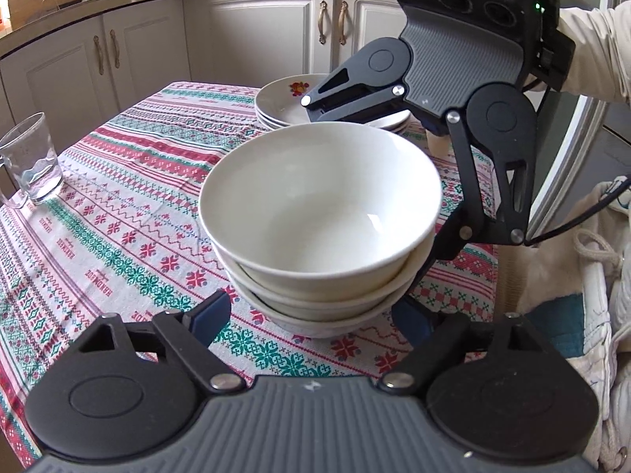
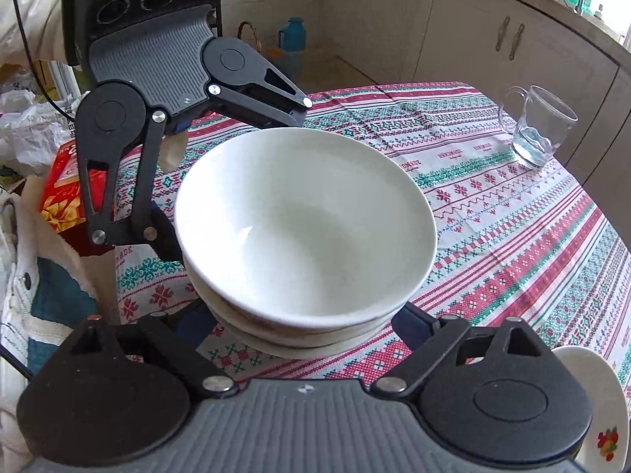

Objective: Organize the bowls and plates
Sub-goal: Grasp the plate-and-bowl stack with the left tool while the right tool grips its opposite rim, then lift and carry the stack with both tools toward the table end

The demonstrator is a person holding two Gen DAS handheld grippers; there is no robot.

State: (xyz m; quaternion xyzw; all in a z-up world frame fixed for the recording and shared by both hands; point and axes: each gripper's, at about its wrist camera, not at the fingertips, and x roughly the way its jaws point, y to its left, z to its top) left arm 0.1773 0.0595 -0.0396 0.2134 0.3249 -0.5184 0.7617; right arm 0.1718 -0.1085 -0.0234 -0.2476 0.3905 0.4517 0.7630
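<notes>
Judging from how things lie, most of the sorting looks done: the white bowls (image 1: 321, 232) are nested in one stack of at least three, and the flowered plates (image 1: 292, 106) are piled in a second stack just behind them on the worktop (image 1: 118, 213). What is left, as far as can be told, is to set the bowl stack in its final place or square it up.

The bowls are plain, glossy and empty, the top one seated slightly askew in those below. The stack stands on the patterned cloth near the worktop's edge.

The left gripper (image 1: 315, 315) is spread around the foot of the stack, with its fingers (image 1: 211, 313) beside the lowest bowl; contact cannot be told. The right gripper (image 2: 303, 323) is likewise held wide around the lower bowls, and a grip cannot be confirmed. A glass mug (image 1: 29, 163) stands well apart.
</notes>
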